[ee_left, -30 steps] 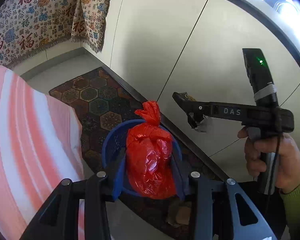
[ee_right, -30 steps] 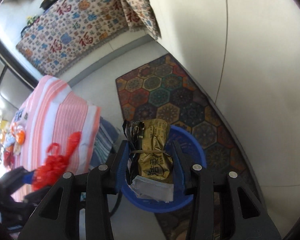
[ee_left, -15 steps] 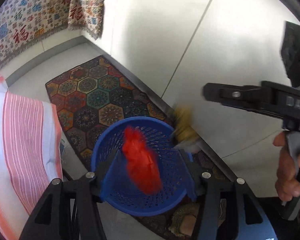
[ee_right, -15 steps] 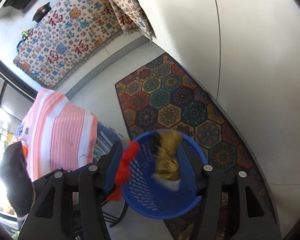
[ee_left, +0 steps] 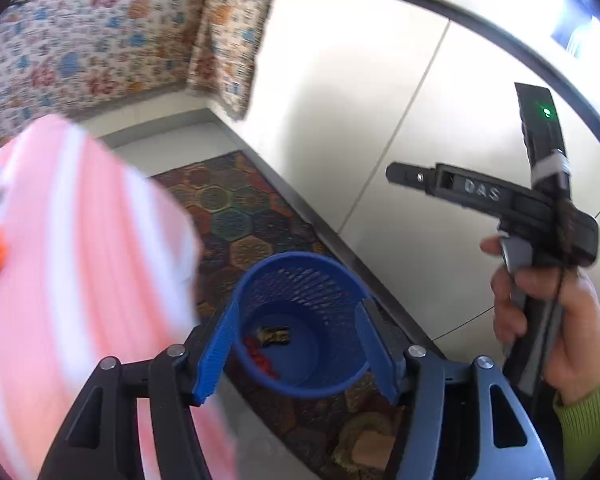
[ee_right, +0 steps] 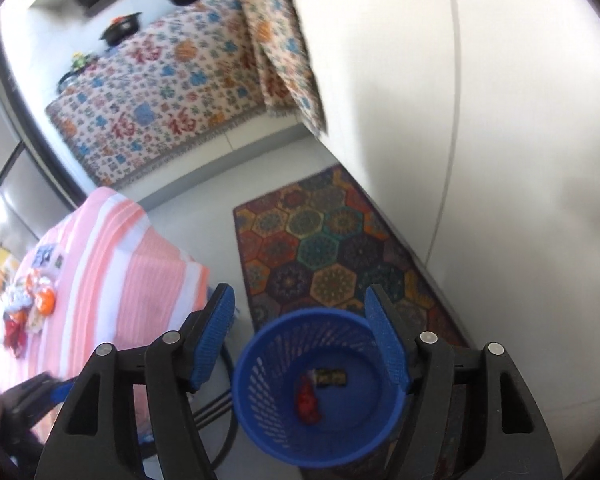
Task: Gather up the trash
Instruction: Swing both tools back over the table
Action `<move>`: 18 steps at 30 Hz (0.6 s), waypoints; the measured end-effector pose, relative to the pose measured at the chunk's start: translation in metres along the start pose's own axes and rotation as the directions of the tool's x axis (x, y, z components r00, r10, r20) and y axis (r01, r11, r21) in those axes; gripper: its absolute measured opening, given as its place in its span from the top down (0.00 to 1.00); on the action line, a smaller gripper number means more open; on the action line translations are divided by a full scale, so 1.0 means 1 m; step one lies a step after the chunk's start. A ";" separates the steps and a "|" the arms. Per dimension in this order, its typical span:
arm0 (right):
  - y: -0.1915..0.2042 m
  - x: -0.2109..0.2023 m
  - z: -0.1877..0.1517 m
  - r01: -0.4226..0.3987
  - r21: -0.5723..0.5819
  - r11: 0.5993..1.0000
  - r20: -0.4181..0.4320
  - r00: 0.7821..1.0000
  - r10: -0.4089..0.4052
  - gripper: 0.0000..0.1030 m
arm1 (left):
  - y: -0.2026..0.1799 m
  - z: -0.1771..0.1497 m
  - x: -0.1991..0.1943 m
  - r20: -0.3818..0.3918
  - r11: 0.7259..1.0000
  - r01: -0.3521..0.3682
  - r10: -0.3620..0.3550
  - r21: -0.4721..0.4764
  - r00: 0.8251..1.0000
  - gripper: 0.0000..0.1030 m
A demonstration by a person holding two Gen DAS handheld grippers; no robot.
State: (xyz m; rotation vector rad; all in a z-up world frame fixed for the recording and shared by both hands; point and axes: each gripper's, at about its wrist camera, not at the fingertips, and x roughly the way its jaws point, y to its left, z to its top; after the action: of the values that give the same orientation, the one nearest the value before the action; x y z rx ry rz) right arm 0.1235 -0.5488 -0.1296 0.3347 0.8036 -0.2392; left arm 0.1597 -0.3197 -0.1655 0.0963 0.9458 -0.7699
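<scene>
A blue mesh waste basket [ee_left: 340, 276] [ee_right: 268, 344] stands on a patterned rug below both grippers. At its bottom lie a red plastic bag [ee_left: 256, 354] [ee_right: 308, 402] and a gold-and-black wrapper [ee_left: 275, 334] [ee_right: 332, 377]. My left gripper [ee_left: 296, 352] is open and empty above the basket. My right gripper [ee_right: 302, 336] is open and empty above the basket; it also shows from the side in the left wrist view [ee_left: 404, 174], held in a hand.
A table with a pink striped cloth [ee_left: 72, 260] [ee_right: 112, 268] stands left of the basket, with small orange and red items [ee_right: 32, 308] on it. The hexagon rug [ee_right: 320, 240] runs along a white wall [ee_right: 480, 120]. A patterned cloth [ee_right: 172, 100] covers furniture behind.
Both grippers opened. The red bag and the gold wrapper fell into the blue basket and now lie at its bottom. Both grippers rose above the basket.
</scene>
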 end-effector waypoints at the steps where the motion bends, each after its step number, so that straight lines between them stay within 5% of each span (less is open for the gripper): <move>1: 0.015 -0.004 -0.001 0.006 -0.046 0.999 0.023 1.000 -0.005 0.31 | 0.007 -0.006 -0.010 0.005 1.000 -0.013 0.013 -0.007 1.000 0.39; 6: 0.086 -0.011 -0.019 -0.017 -0.231 0.973 0.082 0.996 0.037 0.25 | 0.045 -0.037 -0.065 0.033 0.991 -0.127 0.128 -0.037 0.991 0.39; 11: 0.160 -0.010 -0.052 -0.136 -0.298 0.945 0.014 0.989 0.146 0.25 | 0.099 -0.071 -0.112 0.040 0.959 -0.250 0.257 -0.132 0.966 0.37; 18: 0.272 -0.015 -0.118 -0.273 -0.402 0.874 -0.133 0.962 0.240 0.16 | 0.182 -0.115 -0.159 0.020 0.859 -0.452 0.470 -0.241 0.882 0.37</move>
State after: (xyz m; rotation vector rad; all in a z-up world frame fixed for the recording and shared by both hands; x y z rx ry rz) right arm 0.1261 -0.2518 -0.1398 0.0429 0.8555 0.1999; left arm 0.1401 -0.0530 -0.1591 0.0858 0.8834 -0.2125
